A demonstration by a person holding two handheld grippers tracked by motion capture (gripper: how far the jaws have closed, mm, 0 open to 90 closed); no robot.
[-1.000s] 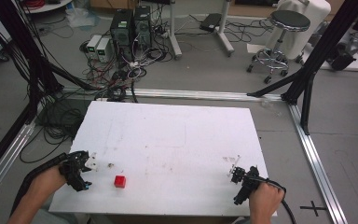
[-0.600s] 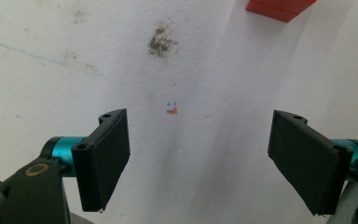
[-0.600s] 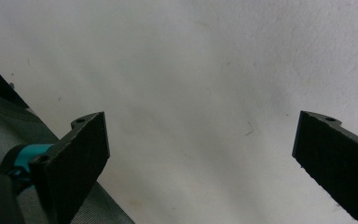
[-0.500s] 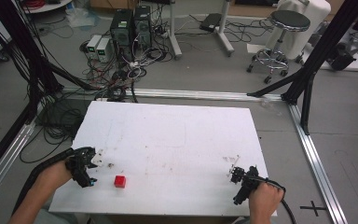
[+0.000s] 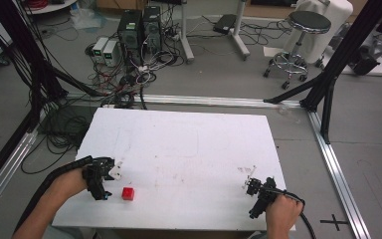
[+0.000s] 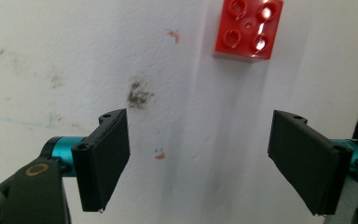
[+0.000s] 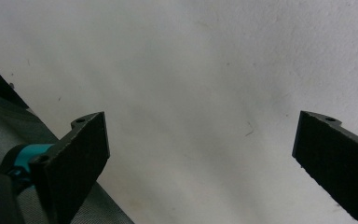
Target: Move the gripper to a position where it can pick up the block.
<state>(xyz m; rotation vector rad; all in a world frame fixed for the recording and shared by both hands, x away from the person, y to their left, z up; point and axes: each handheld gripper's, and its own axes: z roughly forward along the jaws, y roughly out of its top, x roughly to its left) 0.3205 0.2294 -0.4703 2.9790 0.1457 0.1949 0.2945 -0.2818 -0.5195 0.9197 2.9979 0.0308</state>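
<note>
A small red studded brick lies on the white table near its front left. In the left gripper view the red brick is ahead of the jaws and slightly right of centre, untouched. My left gripper hovers just left of the brick, open, with nothing between its jaws; its midpoint is over bare table. My right gripper is at the front right of the table, open wide over bare white surface.
The table's front edge runs just under both hands. A dark smudge and small red marks stain the surface. Beyond the table are a metal frame, tangled cables, computer boxes and a stool.
My left gripper has moved rightward and a little forward, closing in on the red brick. The right gripper has stayed where it was.
</note>
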